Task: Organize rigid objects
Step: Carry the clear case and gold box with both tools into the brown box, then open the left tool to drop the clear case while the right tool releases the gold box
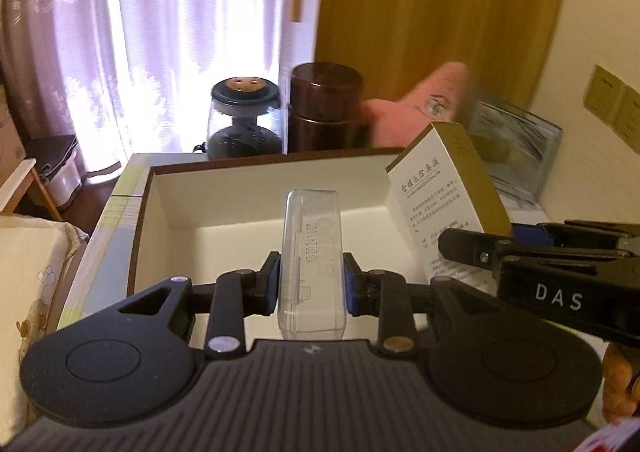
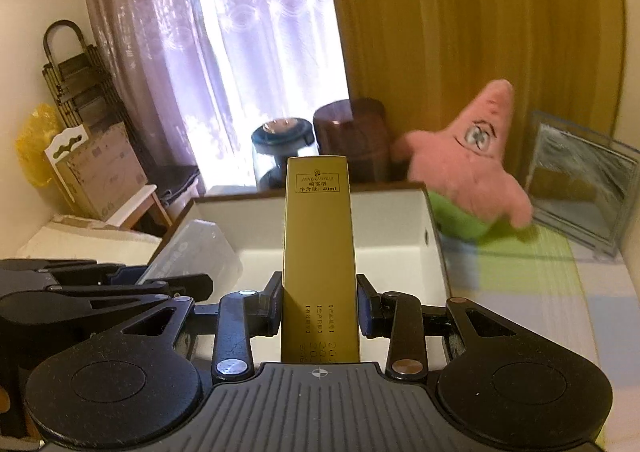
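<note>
Lilac lace curtains [image 1: 120, 32] and one mustard drape [image 1: 440, 12] fill the back of my left wrist view, behind a table with a checked cloth [image 1: 120, 188]. On it I count one open tray [image 1: 160, 204] with a brown rim and white inside. My left gripper [image 1: 311, 282] is pinching one clear plastic case [image 1: 311, 260] between its two blue pads, holding it upright over the tray floor. At three o'clock the right gripper [image 1: 472, 248] comes in from the side, clamped on one white and gold carton [image 1: 444, 192] that tilts over the tray's right wall. Behind the tray, at twelve o'clock, stand two containers: one glass jar [image 1: 244, 120] with a dark lid and one brown canister [image 1: 326, 108]. One pink starfish plush [image 1: 420, 104] sits at one o'clock, blurred, and one glass tank [image 1: 516, 148] at two o'clock.

From my right wrist, the same curtains [image 2: 240, 52] and drape [image 2: 480, 32] stand behind. My right gripper [image 2: 318, 306] is closed on the one gold carton [image 2: 318, 252], its narrow gold face toward me, above the tray [image 2: 392, 220]. At nine o'clock the left gripper [image 2: 176, 284] holds the clear case [image 2: 196, 252] over the tray's left edge. I count again one jar [image 2: 282, 148], one canister [image 2: 352, 136], one plush [image 2: 472, 164] at one o'clock and one tank [image 2: 580, 180] at two. At ten o'clock sit one cardboard box [image 2: 104, 172] and one stack of dark folded frames [image 2: 80, 84].
</note>
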Tool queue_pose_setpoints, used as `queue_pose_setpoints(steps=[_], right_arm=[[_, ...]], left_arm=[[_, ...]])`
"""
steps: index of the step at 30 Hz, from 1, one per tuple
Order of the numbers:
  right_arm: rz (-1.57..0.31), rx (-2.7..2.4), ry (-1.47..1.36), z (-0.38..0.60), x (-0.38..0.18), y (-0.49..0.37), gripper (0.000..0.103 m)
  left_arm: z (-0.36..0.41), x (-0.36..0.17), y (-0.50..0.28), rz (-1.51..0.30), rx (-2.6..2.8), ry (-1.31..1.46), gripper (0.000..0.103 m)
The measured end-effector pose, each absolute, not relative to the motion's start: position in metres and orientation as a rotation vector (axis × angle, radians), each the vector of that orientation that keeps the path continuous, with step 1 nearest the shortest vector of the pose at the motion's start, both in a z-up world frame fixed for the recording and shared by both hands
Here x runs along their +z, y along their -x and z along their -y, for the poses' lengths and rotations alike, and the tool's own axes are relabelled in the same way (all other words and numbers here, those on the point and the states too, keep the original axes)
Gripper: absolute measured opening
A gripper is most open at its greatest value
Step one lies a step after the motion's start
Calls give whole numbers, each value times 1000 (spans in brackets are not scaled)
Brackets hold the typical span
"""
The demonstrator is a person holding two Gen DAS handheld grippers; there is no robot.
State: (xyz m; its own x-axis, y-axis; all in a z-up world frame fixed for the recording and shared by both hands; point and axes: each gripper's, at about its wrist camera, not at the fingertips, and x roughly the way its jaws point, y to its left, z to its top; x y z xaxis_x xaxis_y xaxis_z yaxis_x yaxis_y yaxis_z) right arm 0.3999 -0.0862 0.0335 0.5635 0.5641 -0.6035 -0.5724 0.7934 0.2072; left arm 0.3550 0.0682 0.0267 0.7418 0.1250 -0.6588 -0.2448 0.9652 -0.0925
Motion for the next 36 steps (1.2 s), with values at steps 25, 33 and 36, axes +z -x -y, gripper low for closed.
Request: queue_pose_setpoints(steps=[25,33,36], right_arm=[[-931,626,48,57,-70,-479,33],[-948,620,42,60,-72,-478,33],[-940,628,21,60,-71,-477,33]], left_arm=[[-99,-64,-426,-883,288,342,26],[-102,-69,-426,-884,298,363,43],[-104,-68,-423,-889,295,364,43]])
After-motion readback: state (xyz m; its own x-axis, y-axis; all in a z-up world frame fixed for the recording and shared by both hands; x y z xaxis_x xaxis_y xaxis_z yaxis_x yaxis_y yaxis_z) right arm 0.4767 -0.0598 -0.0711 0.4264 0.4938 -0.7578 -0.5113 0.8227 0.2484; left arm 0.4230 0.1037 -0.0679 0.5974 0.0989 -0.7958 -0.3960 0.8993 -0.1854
